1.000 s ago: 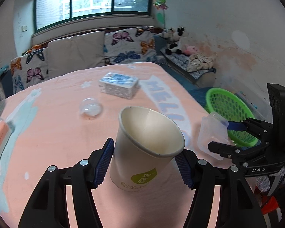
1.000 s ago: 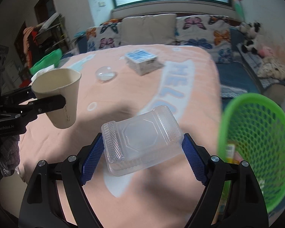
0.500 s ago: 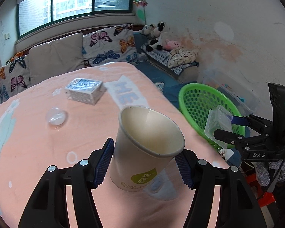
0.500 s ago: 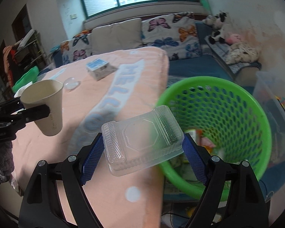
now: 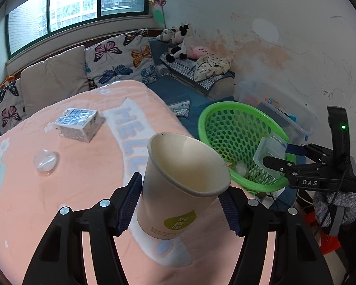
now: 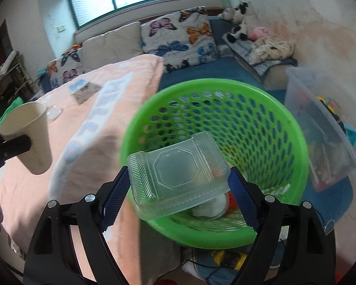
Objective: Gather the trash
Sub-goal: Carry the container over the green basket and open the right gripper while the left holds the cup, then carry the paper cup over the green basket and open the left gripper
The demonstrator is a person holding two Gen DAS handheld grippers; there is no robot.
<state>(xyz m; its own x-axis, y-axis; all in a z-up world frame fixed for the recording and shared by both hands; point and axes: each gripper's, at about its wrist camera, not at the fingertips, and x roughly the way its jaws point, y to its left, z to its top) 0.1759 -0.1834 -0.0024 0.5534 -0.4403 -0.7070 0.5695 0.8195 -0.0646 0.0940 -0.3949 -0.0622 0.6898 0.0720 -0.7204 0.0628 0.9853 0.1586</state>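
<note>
Clear plastic container (image 6: 178,175), grasped by the right hand-held gripper (image 6: 178,187), hangs over the green basket (image 6: 294,128); releasing it comes next, likely, while the left hand-held gripper (image 5: 180,204) grasps a paper cup (image 5: 178,185).

light: soft daylight from window (image 5: 78,9), panes blown out | shadows: faint under paper cup (image 5: 180,187) | blur: bedspread (image 6: 87,128) and green basket (image 6: 294,142) rim smeared in right view | distortion: strong fisheye bending, dark vignette corners

Black tool (image 5: 181,205) arms, blue ribbed pads (image 5: 128,204), silver screws (image 5: 104,203).
</note>
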